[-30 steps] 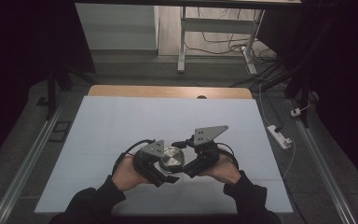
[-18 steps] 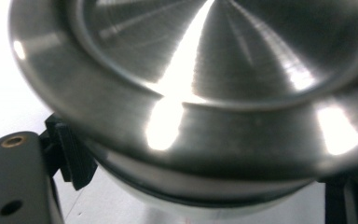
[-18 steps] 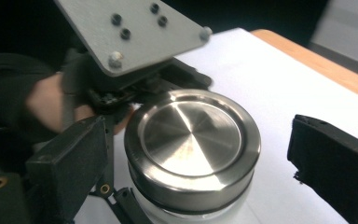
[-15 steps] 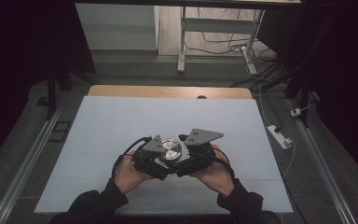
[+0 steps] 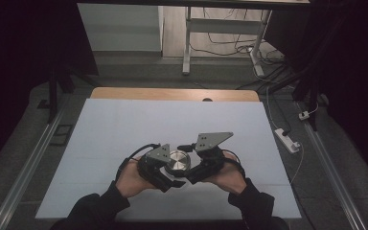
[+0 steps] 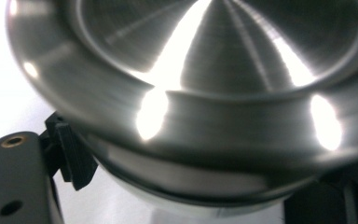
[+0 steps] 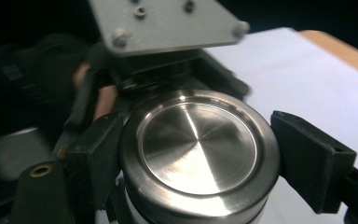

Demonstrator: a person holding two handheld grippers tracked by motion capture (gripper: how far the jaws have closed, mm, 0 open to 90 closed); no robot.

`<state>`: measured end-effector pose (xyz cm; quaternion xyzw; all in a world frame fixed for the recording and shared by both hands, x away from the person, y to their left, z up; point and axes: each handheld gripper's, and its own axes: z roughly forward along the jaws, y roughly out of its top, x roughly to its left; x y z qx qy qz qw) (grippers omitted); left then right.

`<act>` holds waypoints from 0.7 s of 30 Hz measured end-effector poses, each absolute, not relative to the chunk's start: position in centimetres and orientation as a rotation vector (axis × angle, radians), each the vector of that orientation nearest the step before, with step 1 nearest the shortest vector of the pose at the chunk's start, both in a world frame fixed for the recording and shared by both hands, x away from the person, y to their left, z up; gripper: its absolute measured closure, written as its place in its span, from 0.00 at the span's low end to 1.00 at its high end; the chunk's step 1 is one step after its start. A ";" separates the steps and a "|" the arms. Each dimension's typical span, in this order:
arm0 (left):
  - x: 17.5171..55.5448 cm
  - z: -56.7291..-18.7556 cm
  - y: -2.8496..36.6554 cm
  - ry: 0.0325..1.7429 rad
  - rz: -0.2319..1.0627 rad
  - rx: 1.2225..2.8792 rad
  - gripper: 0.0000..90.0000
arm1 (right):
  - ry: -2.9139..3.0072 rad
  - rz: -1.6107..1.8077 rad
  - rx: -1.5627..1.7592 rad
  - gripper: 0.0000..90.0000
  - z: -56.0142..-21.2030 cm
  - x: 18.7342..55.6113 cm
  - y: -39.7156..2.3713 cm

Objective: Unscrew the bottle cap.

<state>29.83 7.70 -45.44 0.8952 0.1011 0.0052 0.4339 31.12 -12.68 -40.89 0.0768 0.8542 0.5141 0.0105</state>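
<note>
the white table [image 5: 124, 124] spreads under everything, with a strip of bare wood along its far edge. near its front edge, toward the middle, the person's two hands meet around one thing. the left gripper [image 5: 160, 165] comes in from the left and the right gripper [image 5: 196, 167] from the right, each with a grey three-cornered plate on top. between them sits a round steel container [image 5: 178, 160], its brushed lid [image 7: 198, 140] facing up. the left jaws are pinching the container's body, seen close up in the left gripper view under the lid's rim. the right jaws have just been closing and now press on either side of the lid.
</note>
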 end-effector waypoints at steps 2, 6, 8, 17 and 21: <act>29.8 -45.4 7.6 0.220 -0.010 2.229 0.17 | 2.687 1.630 0.183 0.22 -40.9 31.3 -12.9; 29.3 -45.4 7.1 0.159 -0.036 2.234 0.17 | 2.738 1.754 0.009 0.21 -41.5 31.7 -13.7; 29.3 -45.2 7.0 0.183 -0.019 2.236 0.17 | 2.745 1.787 0.016 0.16 -41.6 31.9 -13.9; 30.2 -45.3 8.2 0.464 0.131 2.217 0.17 | 2.521 1.552 0.439 0.09 -38.9 30.2 -13.3; 30.1 -45.1 8.2 0.489 0.147 2.214 0.17 | 2.487 1.499 0.544 0.13 -39.2 29.3 -12.1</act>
